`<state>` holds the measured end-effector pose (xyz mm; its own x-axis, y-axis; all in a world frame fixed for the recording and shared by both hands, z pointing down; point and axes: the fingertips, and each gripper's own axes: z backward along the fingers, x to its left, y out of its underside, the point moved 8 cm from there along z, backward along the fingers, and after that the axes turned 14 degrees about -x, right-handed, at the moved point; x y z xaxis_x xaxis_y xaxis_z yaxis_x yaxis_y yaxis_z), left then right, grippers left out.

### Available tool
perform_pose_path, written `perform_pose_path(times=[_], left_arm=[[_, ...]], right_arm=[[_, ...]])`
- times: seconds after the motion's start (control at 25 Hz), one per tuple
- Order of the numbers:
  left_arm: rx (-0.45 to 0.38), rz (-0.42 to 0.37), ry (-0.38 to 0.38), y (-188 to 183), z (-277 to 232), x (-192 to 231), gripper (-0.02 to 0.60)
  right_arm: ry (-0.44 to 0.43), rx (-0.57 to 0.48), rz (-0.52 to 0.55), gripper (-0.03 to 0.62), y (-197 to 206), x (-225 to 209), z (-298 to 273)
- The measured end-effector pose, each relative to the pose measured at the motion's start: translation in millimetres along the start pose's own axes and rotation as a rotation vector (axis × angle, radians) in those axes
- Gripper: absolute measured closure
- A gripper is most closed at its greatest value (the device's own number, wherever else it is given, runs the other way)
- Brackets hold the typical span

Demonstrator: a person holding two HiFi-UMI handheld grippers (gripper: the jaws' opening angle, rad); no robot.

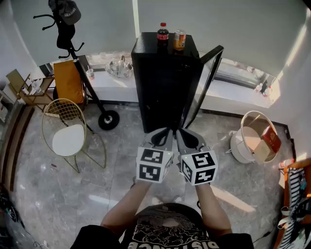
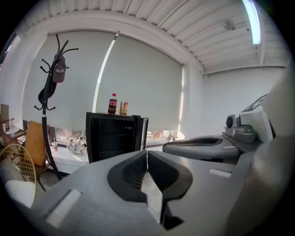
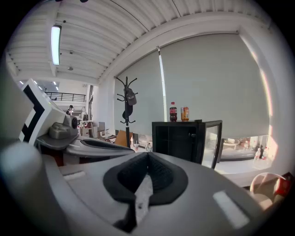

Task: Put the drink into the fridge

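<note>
Far left in the head view I note a black coat stand [image 1: 64, 31] with a dark cap [image 1: 65, 10] hung on it. Below it is a gold wire chair with a white seat [image 1: 68, 139].

At centre stands the black mini fridge [image 1: 163, 82], with its door [image 1: 206, 80] swung open to the right. On its top sit a dark cola bottle with a red cap [image 1: 163, 34] and, just right of it, an orange drink can [image 1: 180, 40], both upright.

My left gripper [image 1: 166, 131] and right gripper [image 1: 180, 132] are side by side before the fridge, well short of the drinks. Each has its jaws pressed together with nothing between them.

A white bucket [image 1: 238, 145] stands on the floor at far right.
</note>
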<state>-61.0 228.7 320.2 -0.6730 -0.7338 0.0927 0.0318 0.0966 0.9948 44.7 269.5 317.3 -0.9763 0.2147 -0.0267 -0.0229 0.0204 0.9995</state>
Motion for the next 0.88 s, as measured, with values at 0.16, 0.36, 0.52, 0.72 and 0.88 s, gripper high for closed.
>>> perform_pose_path(times=[0.16, 0.36, 0.52, 0.72, 0.88], left_arm=[[0.004, 0.001, 0.004, 2, 2, 5, 0.574], [0.003, 0.003, 0.012, 3, 3, 10, 0.575], [-0.001, 0.004, 0.025, 4, -2, 12, 0.575], [0.005, 0.003, 0.033, 7, -14, 18, 0.574], [0.002, 0.0, 0.032, 5, -31, 24, 0.574]], right_arm=[[0.002, 0.007, 0.0, 0.594, 2, 5, -4], [0.016, -0.006, -0.014, 0.594, 4, 8, -5], [0.024, 0.001, -0.008, 0.594, 6, 5, -10], [0.025, 0.0, -0.004, 0.592, 9, -3, -20], [0.019, -0.003, -0.011, 0.592, 10, -15, -34]])
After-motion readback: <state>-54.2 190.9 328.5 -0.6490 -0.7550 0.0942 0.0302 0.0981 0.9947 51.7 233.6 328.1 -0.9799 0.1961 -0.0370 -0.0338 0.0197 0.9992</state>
